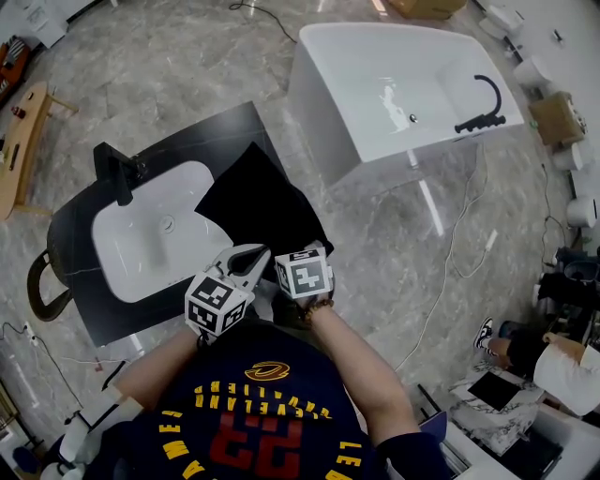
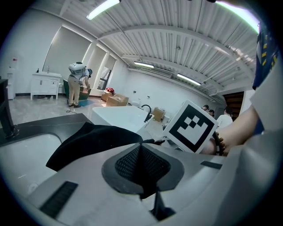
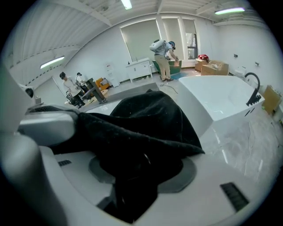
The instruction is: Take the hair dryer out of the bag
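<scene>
Bright even light from ceiling tubes (image 2: 102, 9), glare on white bathtub (image 1: 389, 94); gripper views fisheye-warped, dark vignetted corners

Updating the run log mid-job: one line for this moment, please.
left gripper: shut on black bag edge | right gripper: shut on black bag | hair dryer: not visible

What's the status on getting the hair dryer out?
Left gripper pinching bag edge. Right gripper clamped on bunched bag. Hair dryer not in sight. Sink beside bag, not blocking.

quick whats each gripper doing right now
left tongs: closed, pinching the edge of the black bag
right tongs: spread wide, gripping a bulky fold of the black bag
</scene>
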Available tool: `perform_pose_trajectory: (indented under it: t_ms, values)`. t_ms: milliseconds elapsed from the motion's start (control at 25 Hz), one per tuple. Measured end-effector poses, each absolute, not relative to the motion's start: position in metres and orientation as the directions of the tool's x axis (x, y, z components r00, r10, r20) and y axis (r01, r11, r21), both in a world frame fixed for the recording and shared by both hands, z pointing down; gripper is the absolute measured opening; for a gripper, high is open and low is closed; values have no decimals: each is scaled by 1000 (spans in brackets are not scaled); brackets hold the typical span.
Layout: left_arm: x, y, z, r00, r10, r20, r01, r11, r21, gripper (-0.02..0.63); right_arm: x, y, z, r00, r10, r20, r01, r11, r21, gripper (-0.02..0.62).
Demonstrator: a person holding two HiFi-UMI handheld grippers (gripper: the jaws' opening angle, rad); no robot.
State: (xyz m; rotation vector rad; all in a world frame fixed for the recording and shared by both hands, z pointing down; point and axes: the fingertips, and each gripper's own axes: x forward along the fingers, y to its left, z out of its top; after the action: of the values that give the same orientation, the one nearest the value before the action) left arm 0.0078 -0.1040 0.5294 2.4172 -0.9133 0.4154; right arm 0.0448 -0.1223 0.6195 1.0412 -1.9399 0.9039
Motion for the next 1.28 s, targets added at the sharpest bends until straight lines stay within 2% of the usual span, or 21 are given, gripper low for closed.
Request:
perform_pose_trajectory:
  t_ms: [400,600,800,960,1080,1200,1280]
  values:
    - [26,-76,547,761,-406,505,-613,-705,357,13,53,-106,633,-386,-338,858,-873,434,-222,218]
    - [30,-65,546,809,-361,465,-552,-738,388,17,57,-96,633,-406,-317,857,-862,444,-244,218]
    - [-1,-83,533,810,-438,390,-580,-697,421,33,60,-90,635,-411,-327,851,-863,439,-248,218]
    - [-54,-116,542,728,-546,415,-686,-597,417,46,59,-92,632,-417,-343,842,-864,436,-251,218]
    - [-96,-134,573,618,-583,527,-785,-498,369,46,59,-94,632,-423,-363,830,-867,430,-253,218]
    - [-132,-143,635,538,-544,644,-833,-229,503,64,55,-103,632,-435,-389,812,-873,404,-274,218]
    - [-147,-145,672,517,-512,686,-807,-26,589,95,48,-113,632,-446,-401,800,-873,393,-290,217]
